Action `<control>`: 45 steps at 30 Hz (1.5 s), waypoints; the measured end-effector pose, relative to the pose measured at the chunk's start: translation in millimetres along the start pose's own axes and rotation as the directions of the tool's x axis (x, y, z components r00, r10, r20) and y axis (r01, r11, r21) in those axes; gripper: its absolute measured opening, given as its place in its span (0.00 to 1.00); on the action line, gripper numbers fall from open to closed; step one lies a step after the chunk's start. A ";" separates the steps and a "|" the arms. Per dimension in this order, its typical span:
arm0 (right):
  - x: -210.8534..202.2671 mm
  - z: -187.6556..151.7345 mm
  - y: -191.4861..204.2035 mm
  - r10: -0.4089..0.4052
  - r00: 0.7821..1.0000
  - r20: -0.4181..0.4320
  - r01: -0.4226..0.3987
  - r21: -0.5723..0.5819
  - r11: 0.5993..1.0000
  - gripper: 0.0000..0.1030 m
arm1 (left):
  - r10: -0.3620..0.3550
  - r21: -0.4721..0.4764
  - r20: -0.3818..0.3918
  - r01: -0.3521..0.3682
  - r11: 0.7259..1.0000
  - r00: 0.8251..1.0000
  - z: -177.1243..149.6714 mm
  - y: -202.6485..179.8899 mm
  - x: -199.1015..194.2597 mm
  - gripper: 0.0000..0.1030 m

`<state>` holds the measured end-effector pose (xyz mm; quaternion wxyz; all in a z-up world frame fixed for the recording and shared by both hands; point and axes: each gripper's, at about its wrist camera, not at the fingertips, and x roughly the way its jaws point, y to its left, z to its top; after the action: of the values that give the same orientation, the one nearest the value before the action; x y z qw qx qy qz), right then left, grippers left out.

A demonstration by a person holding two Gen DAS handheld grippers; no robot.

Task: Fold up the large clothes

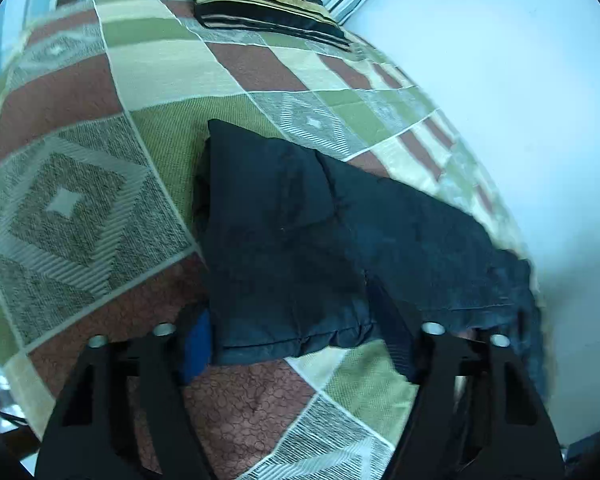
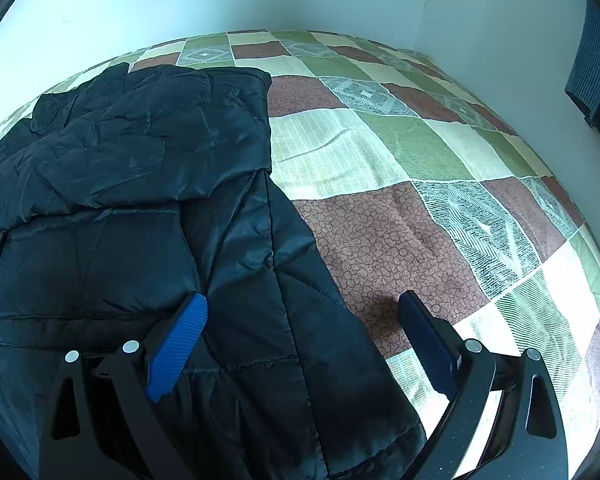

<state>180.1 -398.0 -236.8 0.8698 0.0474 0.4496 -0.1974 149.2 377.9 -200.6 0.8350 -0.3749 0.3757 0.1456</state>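
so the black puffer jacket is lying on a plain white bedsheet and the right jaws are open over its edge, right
Not quite. The black puffer jacket lies on a patchwork bedspread of green, reddish-brown, cream and grey squares, not on a plain white sheet; the right wrist view shows this clearly. The rest holds: the right gripper has its jaws open, straddling the jacket's edge.
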 end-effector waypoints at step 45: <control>1.2 0.1 -3.4 0.030 1.000 -0.001 -0.030 0.025 0.999 0.92 | -0.203 0.452 0.063 0.153 0.879 0.977 -29.8 -260.4 -20.9 0.07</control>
<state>179.5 -401.5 -237.4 0.8718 0.0650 0.4468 -0.1898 256.3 180.6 -63.7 0.9274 -0.1989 0.3169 -0.0013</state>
